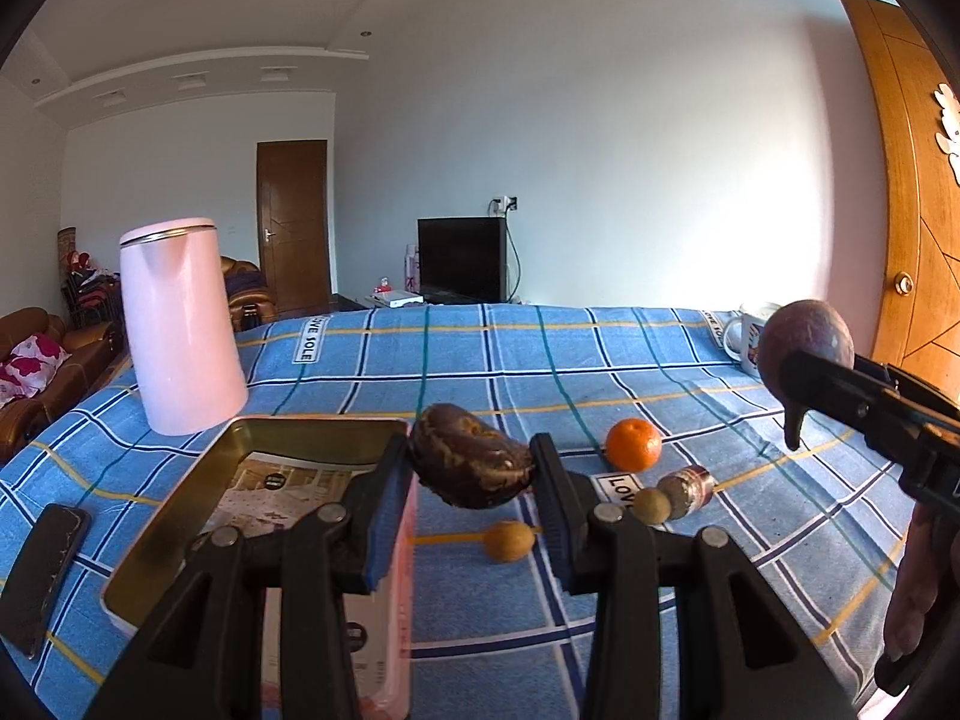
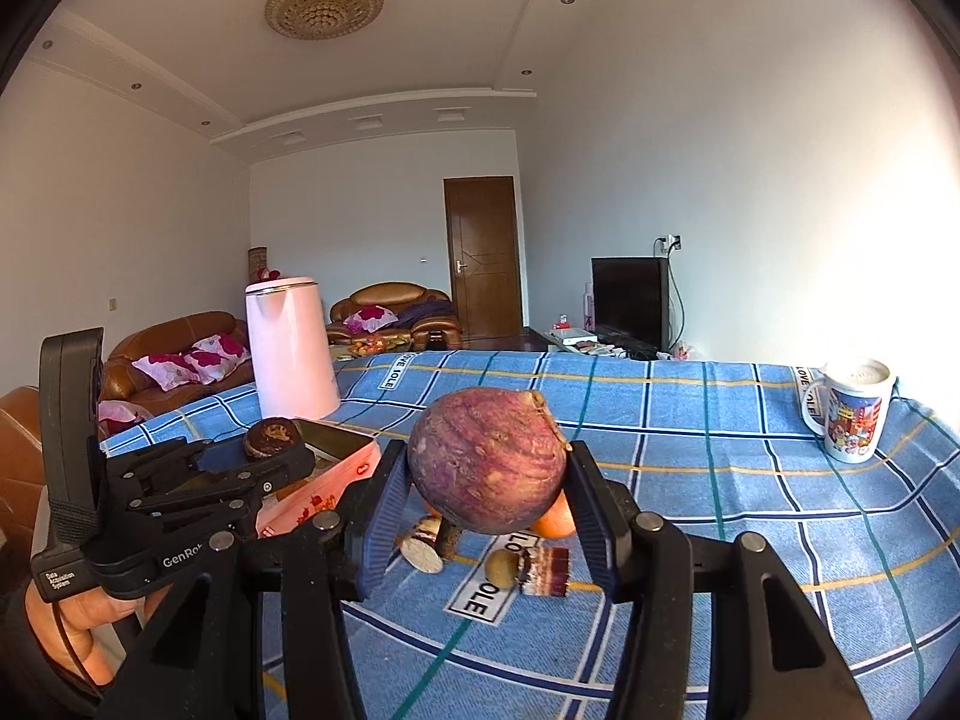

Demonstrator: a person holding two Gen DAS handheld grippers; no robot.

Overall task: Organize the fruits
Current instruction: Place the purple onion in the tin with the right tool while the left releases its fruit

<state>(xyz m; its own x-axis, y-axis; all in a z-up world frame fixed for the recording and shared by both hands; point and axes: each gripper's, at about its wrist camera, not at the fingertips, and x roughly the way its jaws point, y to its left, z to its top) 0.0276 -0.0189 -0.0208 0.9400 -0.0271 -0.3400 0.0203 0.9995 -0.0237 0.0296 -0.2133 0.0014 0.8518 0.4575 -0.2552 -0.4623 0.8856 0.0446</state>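
Note:
My left gripper is shut on a dark brown wrinkled fruit, held in the air just past the right rim of a gold-lined tin box. My right gripper is shut on a round purple fruit, lifted above the blue checked cloth. The right wrist view shows the left gripper with the brown fruit over the pink-sided box. An orange and two small brown-green fruits lie on the cloth. The purple fruit hangs at the right.
A pink kettle stands behind the box. A dark phone lies at the left edge. A small jar lies beside the fruits. A printed mug stands at the far right. Sofas and a television are beyond the table.

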